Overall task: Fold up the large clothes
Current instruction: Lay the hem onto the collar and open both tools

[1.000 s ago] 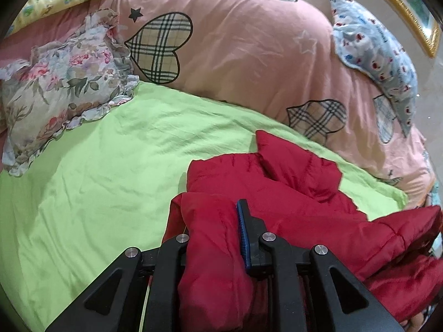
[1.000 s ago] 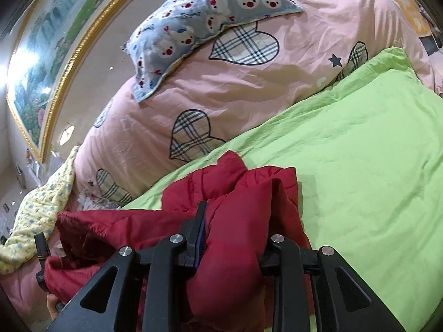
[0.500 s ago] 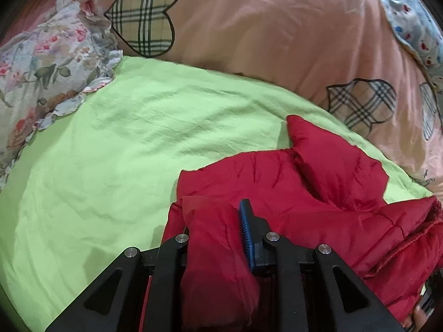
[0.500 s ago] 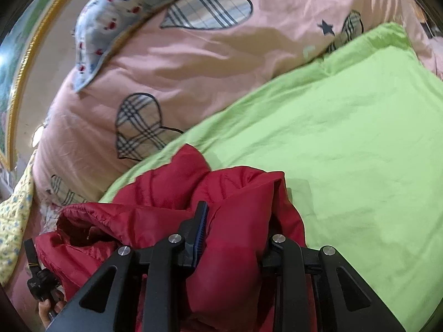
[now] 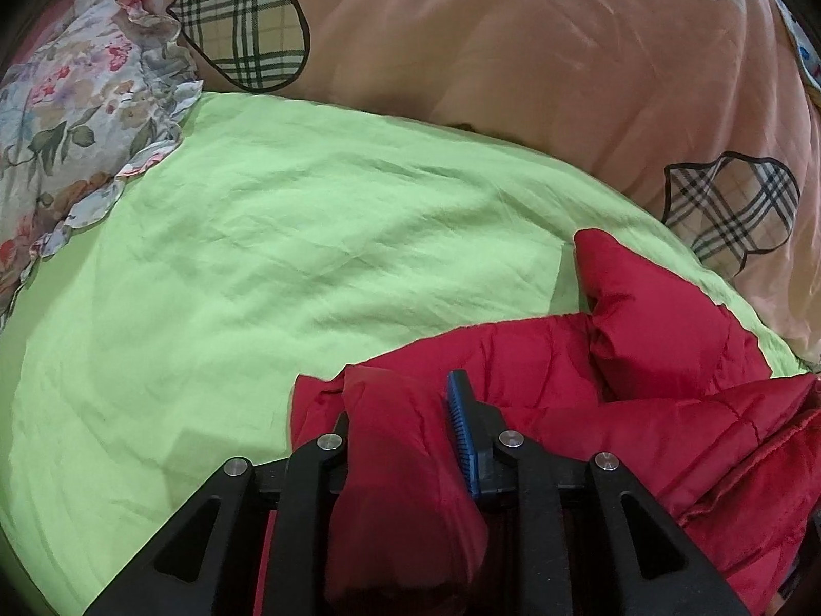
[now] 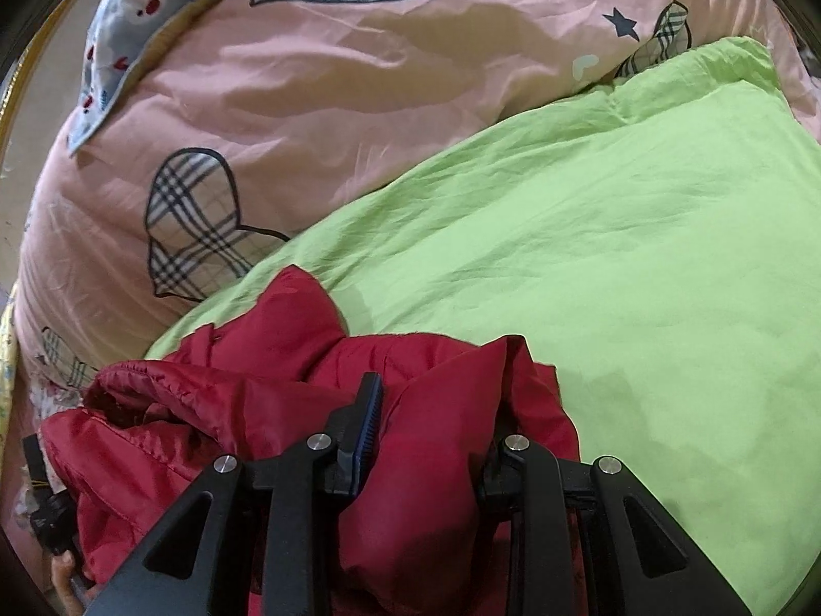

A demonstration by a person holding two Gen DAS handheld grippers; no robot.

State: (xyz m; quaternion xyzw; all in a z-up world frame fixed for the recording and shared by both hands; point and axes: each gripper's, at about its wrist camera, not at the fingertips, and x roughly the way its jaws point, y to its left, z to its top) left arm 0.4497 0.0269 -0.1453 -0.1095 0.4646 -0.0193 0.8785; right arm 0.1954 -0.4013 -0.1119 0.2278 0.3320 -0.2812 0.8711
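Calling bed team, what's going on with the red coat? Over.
Left gripper easing open, red coat between jaws. Right gripper clamped on coat. Green sheet ahead bare.

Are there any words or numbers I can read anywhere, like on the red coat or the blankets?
No words or numbers can be read in either view.
red coat: plain, no label showing.
pink quilt: only checked hearts and a star, no letters.
green sheet: plain.
floral pillow: flowers only.
blue pillow: little animal faces, no writing.
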